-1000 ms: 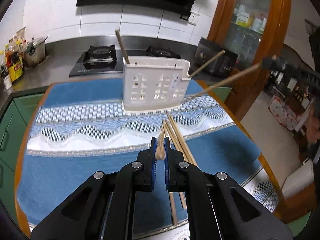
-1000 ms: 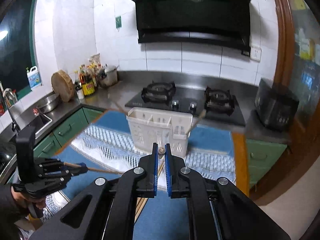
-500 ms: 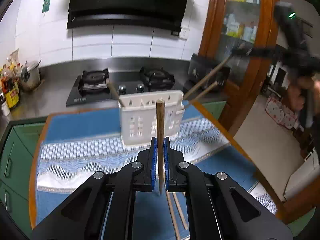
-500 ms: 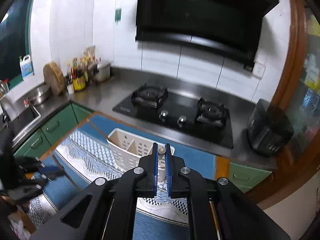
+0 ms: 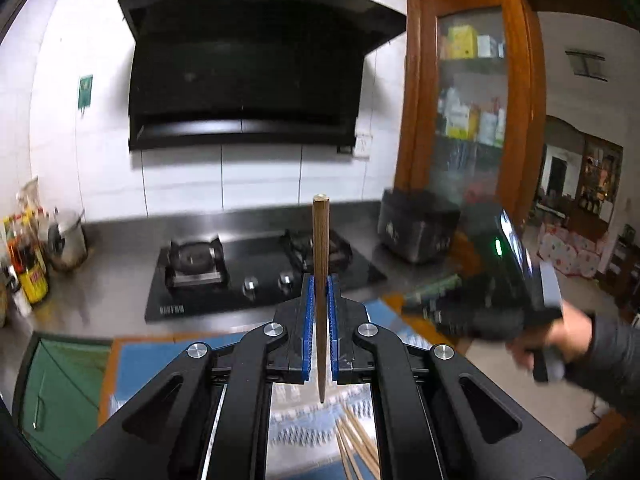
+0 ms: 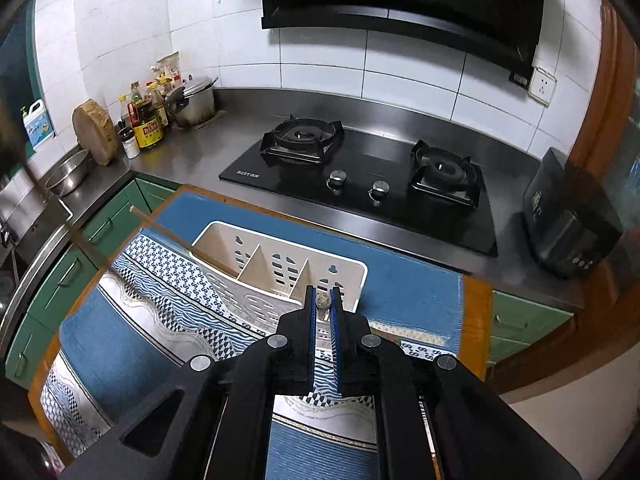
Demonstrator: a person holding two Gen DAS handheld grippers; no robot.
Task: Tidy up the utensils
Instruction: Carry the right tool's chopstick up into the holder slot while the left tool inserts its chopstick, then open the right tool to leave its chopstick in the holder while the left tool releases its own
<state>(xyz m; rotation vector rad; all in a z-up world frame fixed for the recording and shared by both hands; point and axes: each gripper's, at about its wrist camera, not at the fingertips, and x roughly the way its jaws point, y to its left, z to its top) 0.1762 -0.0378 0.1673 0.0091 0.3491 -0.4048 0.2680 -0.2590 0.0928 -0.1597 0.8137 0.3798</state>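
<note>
A kitchen with white wall tiles, a black range hood [image 5: 248, 68] and a black two-burner gas hob [image 5: 256, 272] set in a steel worktop filled the left wrist view. At the right stood a wooden glass-fronted cabinet [image 5: 472, 92]. The left gripper [image 5: 319, 292] reached out level above the hob, its blue-padded jaws clenched on a brown wooden chopstick [image 5: 321, 248] that stood upright, its blunt end above the jaws and its thin tip below them. Under the gripper lay a blue patterned cloth [image 5: 296, 428] on the table, with a loose bundle of wooden chopsticks [image 5: 356, 452] on it. At the right edge, blurred, a person's hand [image 5: 560, 340] in a dark sleeve carried the other black gripper body.

In the right wrist view the same hob [image 6: 360, 176] sat beyond the table's wooden edge [image 6: 476, 320]. On the cloth [image 6: 400, 276] stood a white plastic utensil holder [image 6: 256, 264] with three compartments and slotted walls. One thin chopstick [image 6: 180, 240] leaned out of its left compartment toward the left. The right gripper [image 6: 323, 300] pointed down over the holder's right compartment, its jaws clenched on the round end of another chopstick [image 6: 323, 300], seen end-on. Sauce bottles [image 6: 148, 120], a steel pot [image 6: 192, 104] and a round wooden chopping block [image 6: 96, 132] stood at the left of the worktop.
</note>
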